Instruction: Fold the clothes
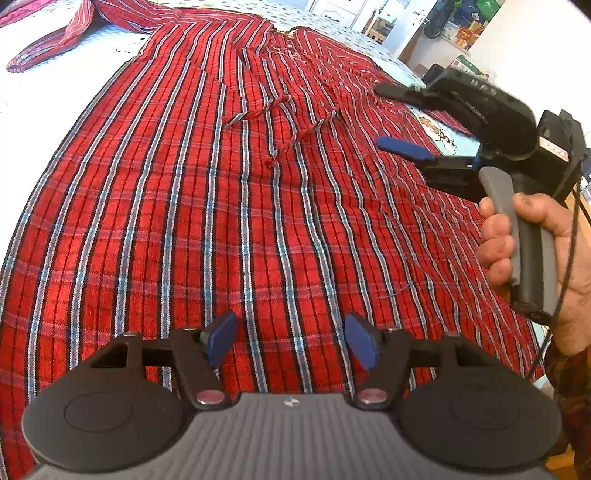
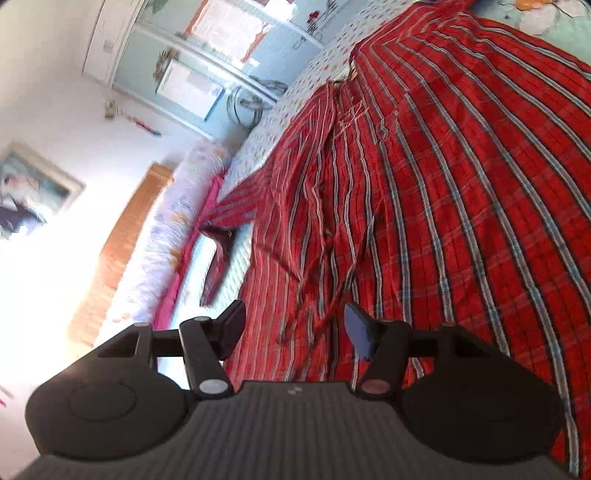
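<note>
A red plaid garment [image 1: 229, 206] with blue and white stripes lies spread flat over the bed, its tie cords [image 1: 291, 133] near the neckline and a sleeve [image 1: 55, 44] stretched off at the far left. My left gripper [image 1: 291, 341] hovers over the lower part of the cloth, open, nothing between its blue pads. My right gripper [image 1: 384, 116] is held by a hand [image 1: 532, 251] over the garment's right edge, jaws apart and empty. In the right wrist view that gripper [image 2: 295, 328] stands open above the rumpled plaid cloth [image 2: 424, 206], tilted sideways.
The bedsheet [image 1: 92, 55] shows white at the left and patterned at the right edge [image 1: 439, 136]. A bolster pillow [image 2: 177, 229] and wooden headboard [image 2: 125, 236] line the bed's far side. Cupboards [image 2: 192, 66] and shelves with clutter [image 1: 465, 26] stand beyond.
</note>
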A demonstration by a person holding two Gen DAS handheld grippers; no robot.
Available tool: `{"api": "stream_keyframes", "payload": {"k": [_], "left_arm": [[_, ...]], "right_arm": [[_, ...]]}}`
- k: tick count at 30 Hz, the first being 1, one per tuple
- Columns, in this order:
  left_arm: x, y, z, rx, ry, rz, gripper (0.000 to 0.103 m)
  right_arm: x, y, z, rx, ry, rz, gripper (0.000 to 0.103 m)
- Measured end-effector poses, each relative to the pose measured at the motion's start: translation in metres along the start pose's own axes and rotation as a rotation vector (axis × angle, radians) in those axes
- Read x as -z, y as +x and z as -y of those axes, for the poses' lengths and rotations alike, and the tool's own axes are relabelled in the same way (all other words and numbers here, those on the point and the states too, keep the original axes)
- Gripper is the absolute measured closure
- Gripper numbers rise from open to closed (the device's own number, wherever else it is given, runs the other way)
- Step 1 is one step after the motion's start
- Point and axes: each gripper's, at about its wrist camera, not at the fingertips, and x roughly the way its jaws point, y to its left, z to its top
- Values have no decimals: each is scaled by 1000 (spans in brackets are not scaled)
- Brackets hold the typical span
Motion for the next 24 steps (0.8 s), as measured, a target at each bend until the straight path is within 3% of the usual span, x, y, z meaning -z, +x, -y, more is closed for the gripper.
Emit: {"api": "stream_keyframes", "payload": {"k": [2,6,11,15,18,21,24], "left_arm": [[1,0,0,2,4,2,34],[2,1,3,-2,23,6,32],[4,2,5,-8,42,7,32],[3,2,1,4,32,6,32],[3,1,0,8,28,6,32],[3,1,0,11,30,5,32],[2,2,-2,20,21,7,32]], "right_arm": [[-3,2,-3,50,-14,6,40],[5,24,-19,48,-73,-59,40],[12,76,-58,79,-207,-119,41],[33,112,-102,192,-631,-111,41],[49,139,-121,230,-911,-166,41],[47,142,-114,186,-940,-300,41],[29,116,-93,335,-892,-288,43]]}}
